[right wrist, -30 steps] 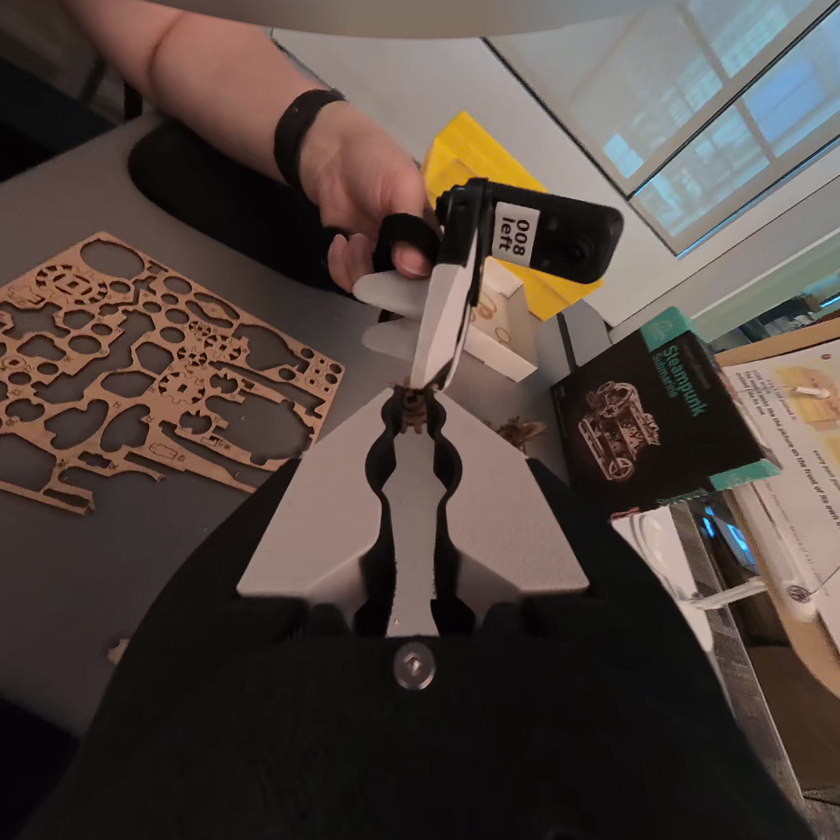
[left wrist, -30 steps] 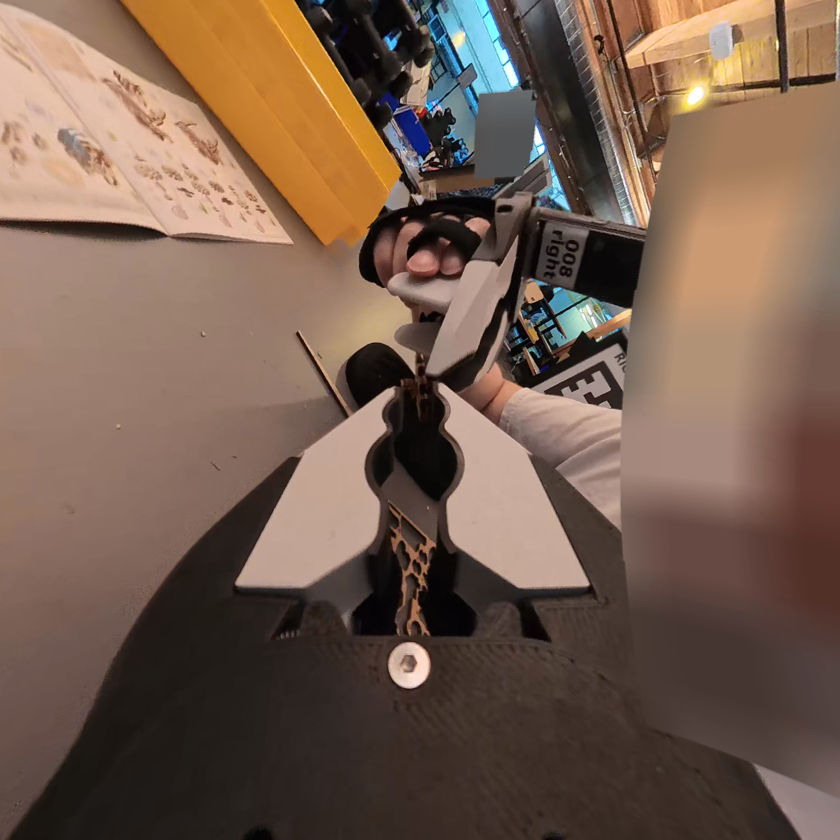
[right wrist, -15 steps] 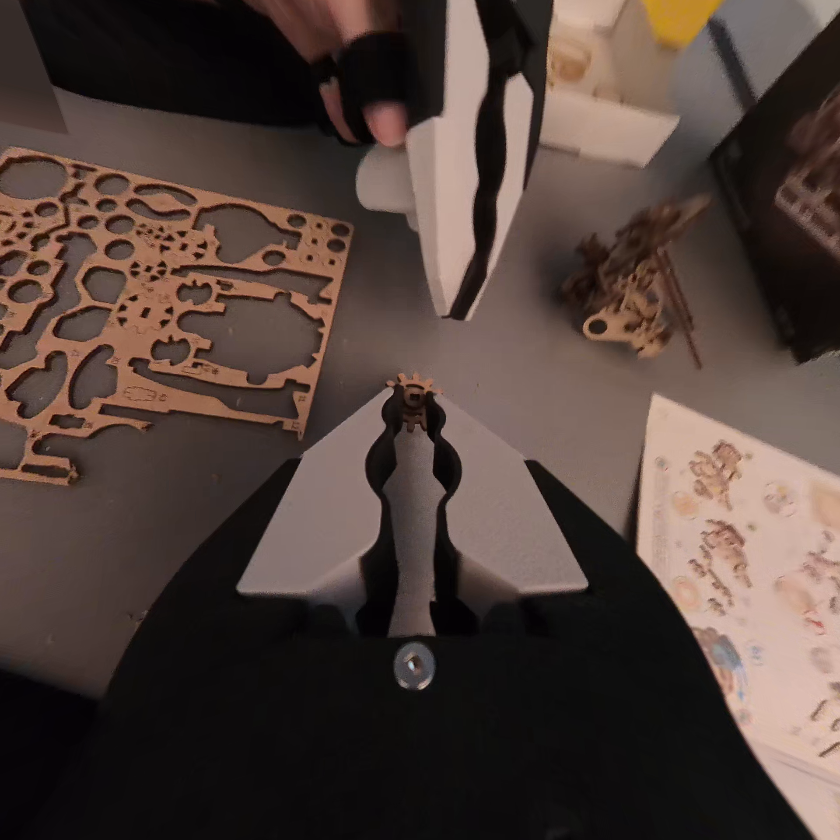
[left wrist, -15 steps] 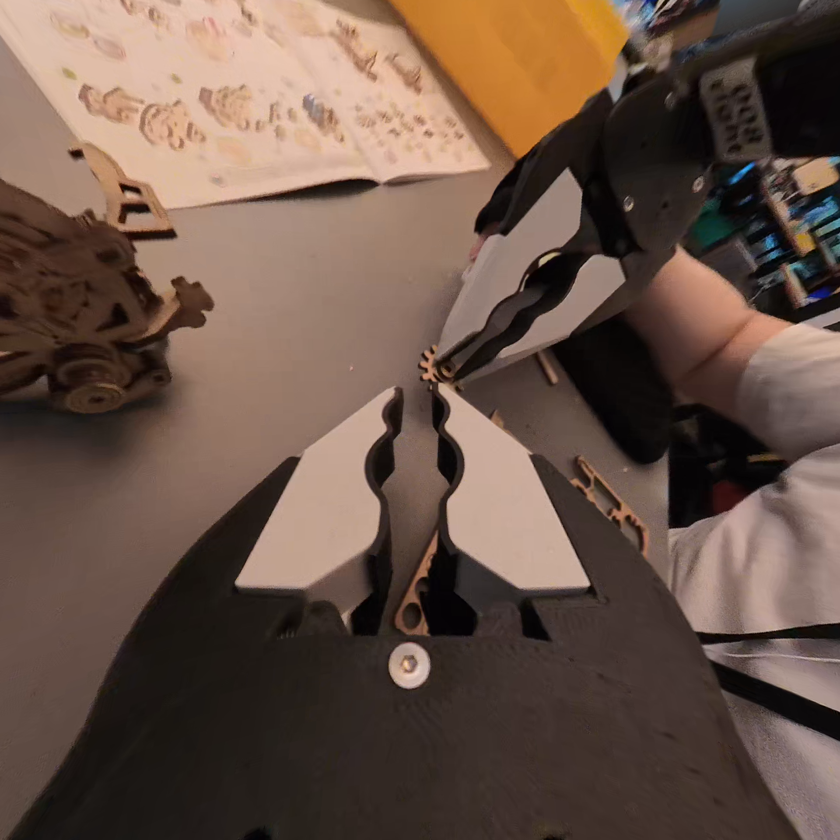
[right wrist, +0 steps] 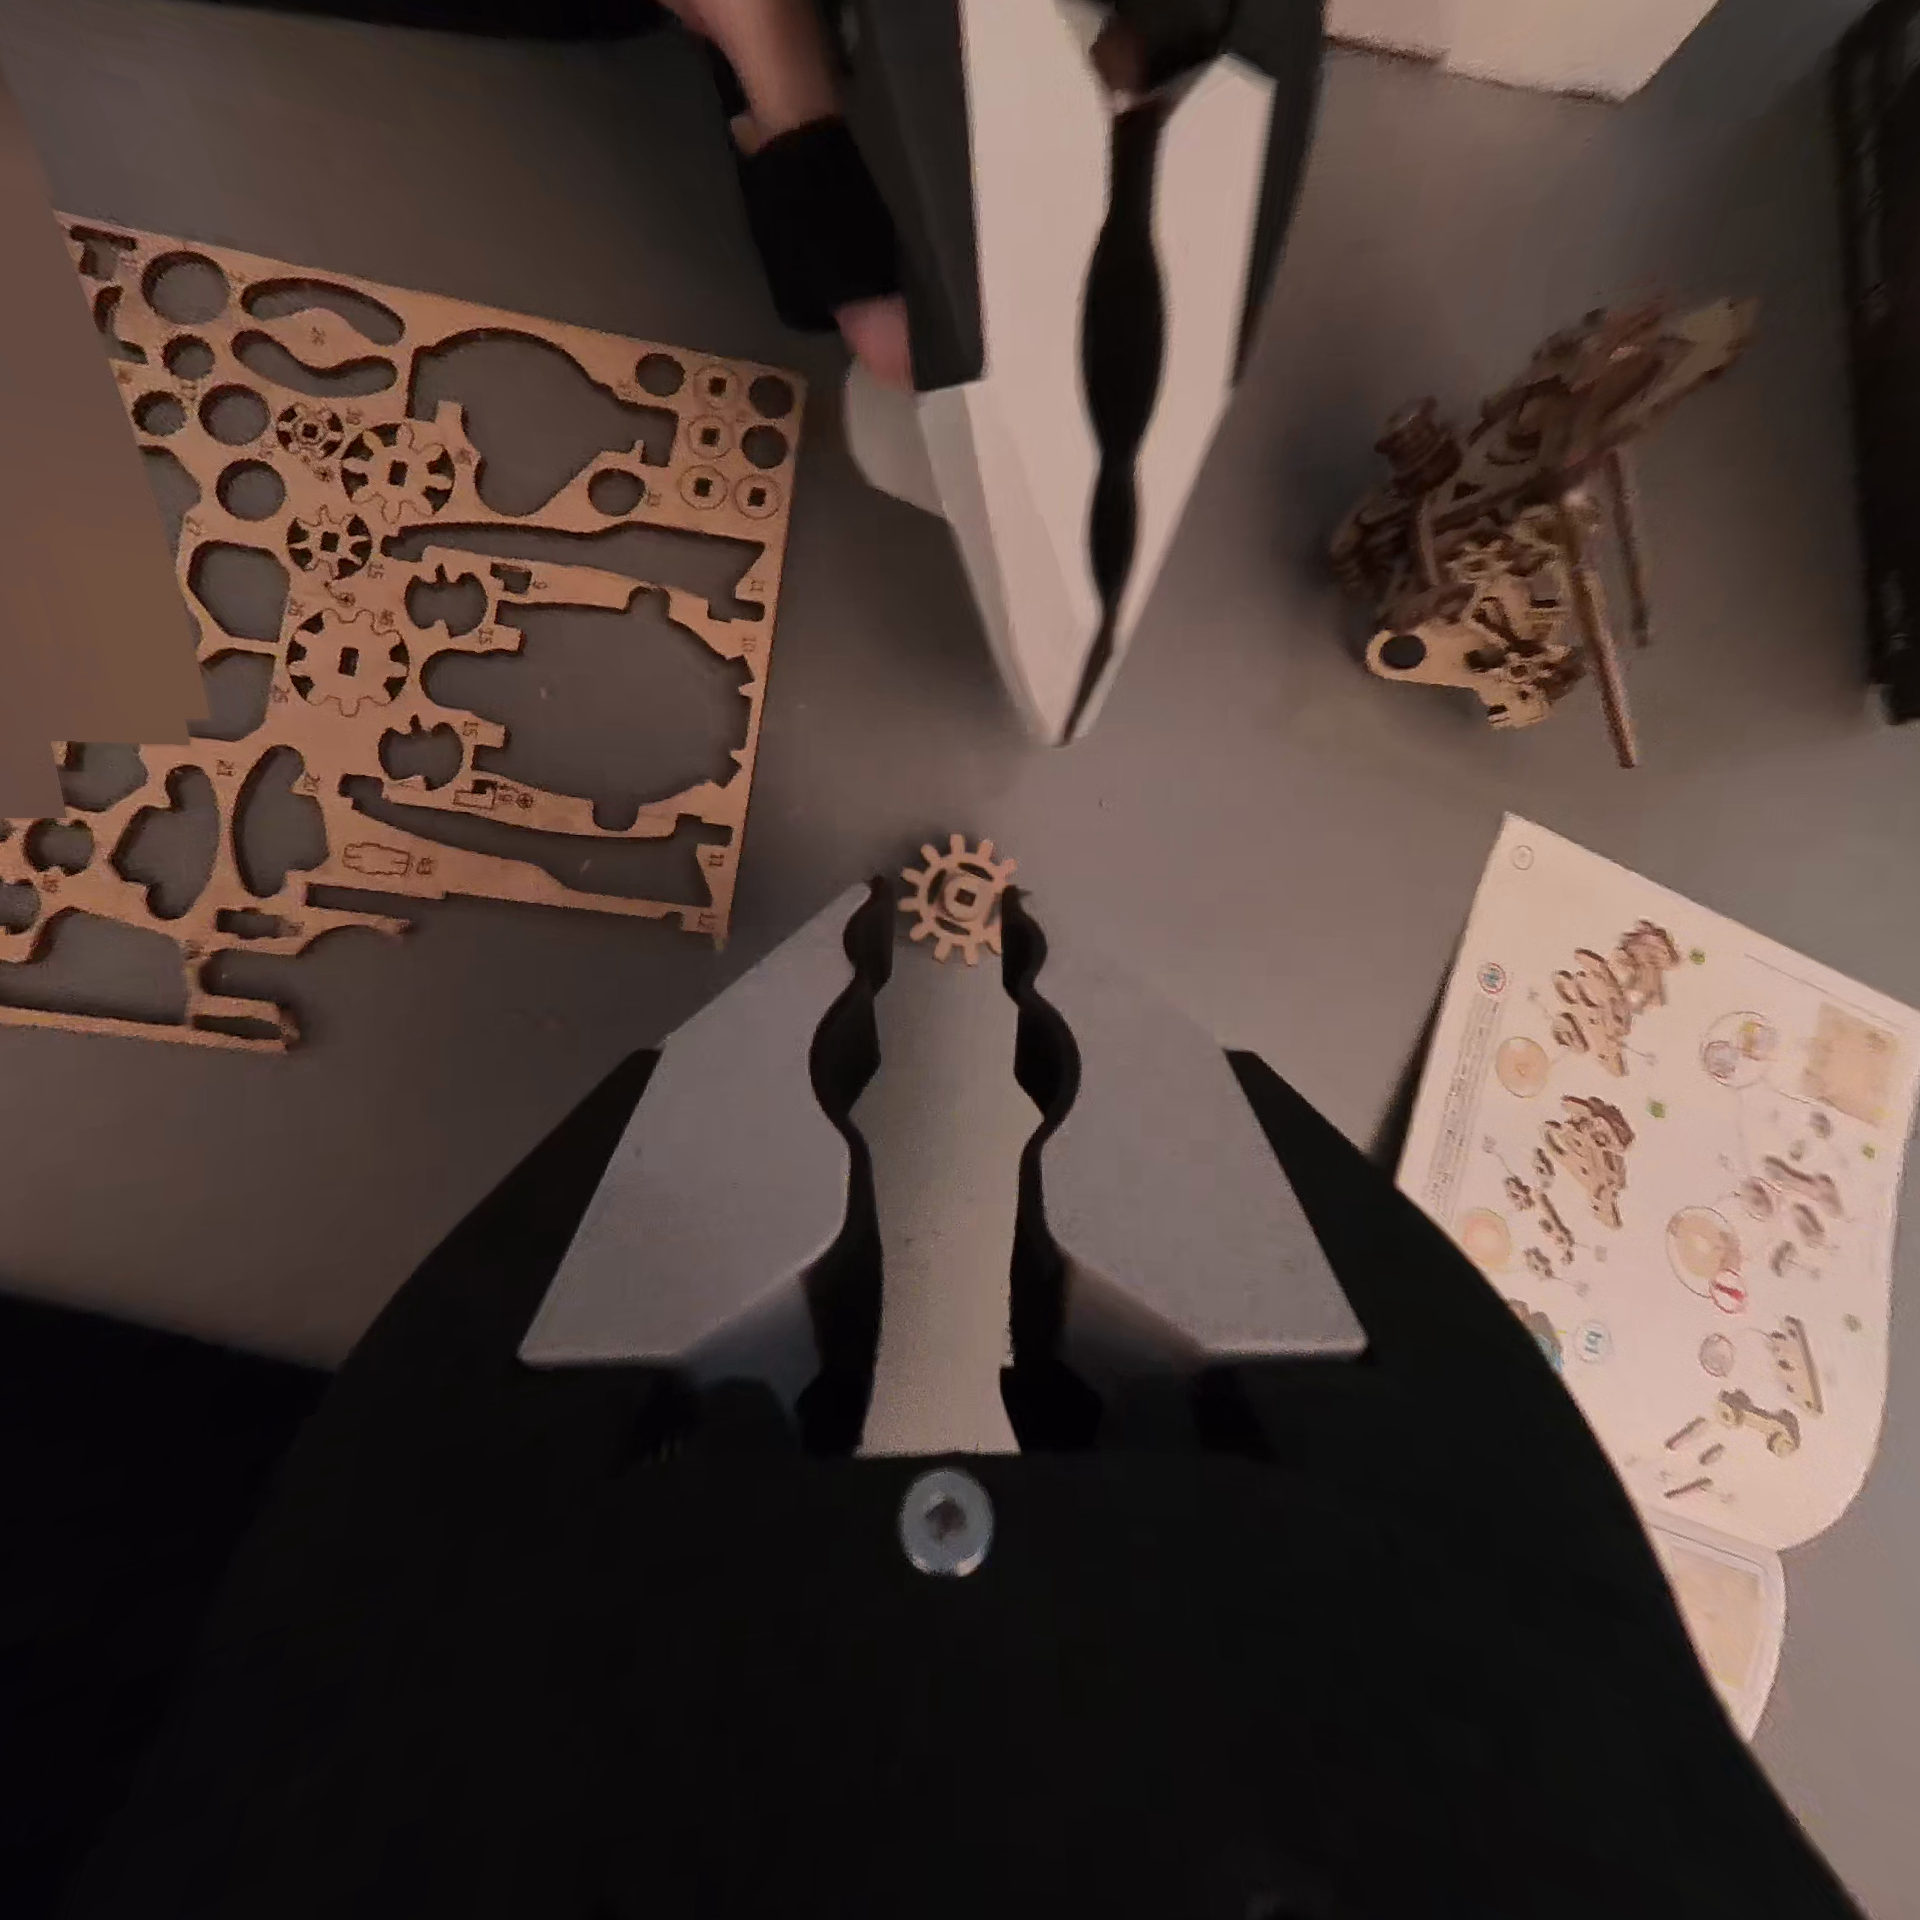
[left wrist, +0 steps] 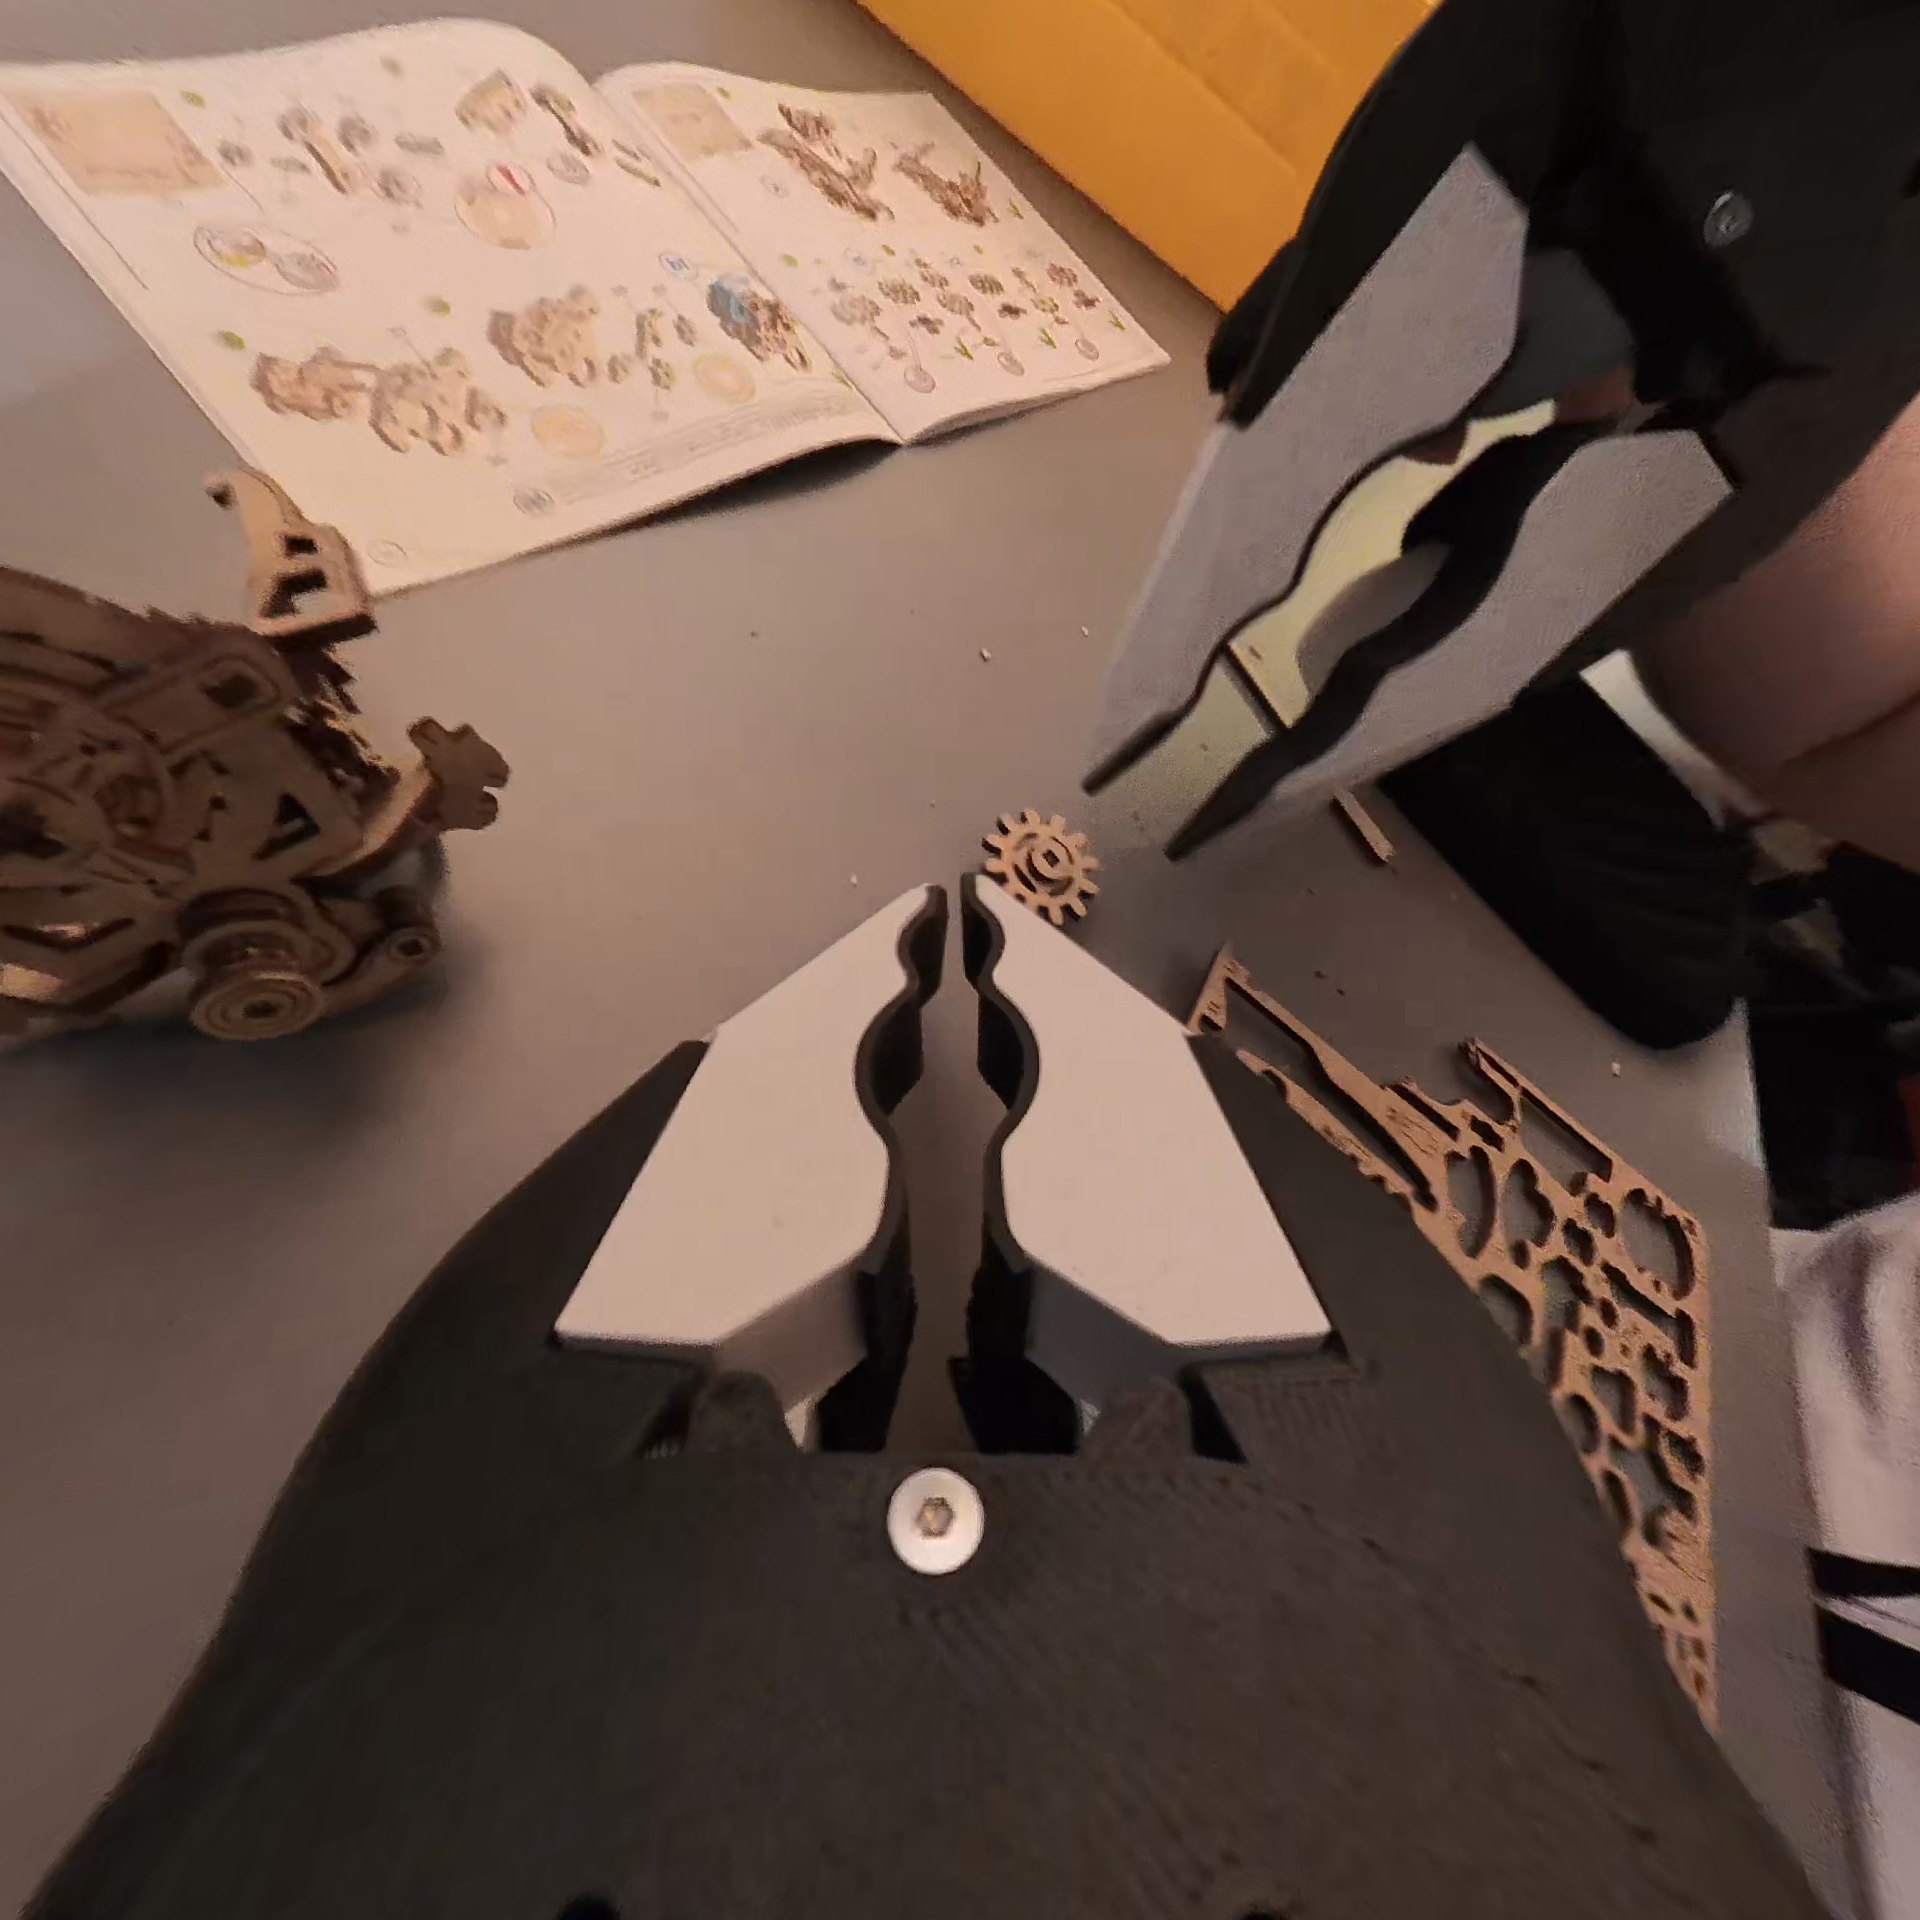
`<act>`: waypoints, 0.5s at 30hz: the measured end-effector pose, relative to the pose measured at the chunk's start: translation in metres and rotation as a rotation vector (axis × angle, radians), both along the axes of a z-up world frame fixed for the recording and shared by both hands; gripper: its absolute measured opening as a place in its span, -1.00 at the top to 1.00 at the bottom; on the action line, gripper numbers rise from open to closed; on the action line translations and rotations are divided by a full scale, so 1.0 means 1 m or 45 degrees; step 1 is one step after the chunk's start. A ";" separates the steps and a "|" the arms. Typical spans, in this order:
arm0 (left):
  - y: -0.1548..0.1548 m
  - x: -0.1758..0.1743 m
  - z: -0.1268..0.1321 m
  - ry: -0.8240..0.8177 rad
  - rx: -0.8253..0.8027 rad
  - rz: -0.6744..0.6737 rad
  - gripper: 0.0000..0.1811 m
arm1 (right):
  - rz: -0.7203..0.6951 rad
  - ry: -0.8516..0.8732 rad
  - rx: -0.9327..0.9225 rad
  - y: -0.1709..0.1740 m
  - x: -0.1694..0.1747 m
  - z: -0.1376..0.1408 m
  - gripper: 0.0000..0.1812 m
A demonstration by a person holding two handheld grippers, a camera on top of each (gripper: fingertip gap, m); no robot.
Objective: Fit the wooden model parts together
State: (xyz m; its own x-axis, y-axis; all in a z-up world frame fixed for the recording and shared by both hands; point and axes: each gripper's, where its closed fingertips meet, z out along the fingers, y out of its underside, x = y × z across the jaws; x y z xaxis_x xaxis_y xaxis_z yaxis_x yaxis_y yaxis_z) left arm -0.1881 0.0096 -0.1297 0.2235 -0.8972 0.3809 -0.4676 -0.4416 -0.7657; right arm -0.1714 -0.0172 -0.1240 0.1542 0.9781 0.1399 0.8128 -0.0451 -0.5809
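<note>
The small wooden gear (right wrist: 957, 900) lies flat on the grey counter (right wrist: 1195, 831) at frame centre in the right wrist view, between the tips of the right gripper (right wrist: 943, 906), whose fingers stand apart and grip nothing. Above it the left gripper (right wrist: 1075, 717) points down, fingers nearly closed and empty. The cut-out sheet (right wrist: 416, 623) lies at left, the half-built model (right wrist: 1496, 561) at upper right, the instruction booklet (right wrist: 1683, 1164) at right
</note>
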 end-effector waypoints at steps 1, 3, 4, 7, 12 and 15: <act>0.005 -0.001 0.003 -0.012 0.038 0.026 1.00 | -0.001 -0.066 -0.036 0.000 -0.001 -0.003 0.82; 0.014 -0.004 0.007 -0.030 0.089 0.067 1.00 | -0.003 -0.228 -0.061 0.004 0.004 -0.010 0.86; 0.018 -0.006 0.007 -0.037 0.096 0.087 1.00 | 0.005 -0.286 -0.057 0.005 0.005 -0.012 0.86; 0.024 -0.010 0.007 -0.051 0.062 0.118 1.00 | -0.035 -0.349 -0.075 0.009 0.001 -0.014 0.87; 0.029 -0.012 0.007 -0.089 -0.001 0.148 1.00 | -0.116 -0.415 -0.151 0.007 0.001 -0.018 0.89; 0.030 -0.012 0.008 -0.099 -0.008 0.153 1.00 | -0.141 -0.437 -0.126 0.009 0.002 -0.021 0.93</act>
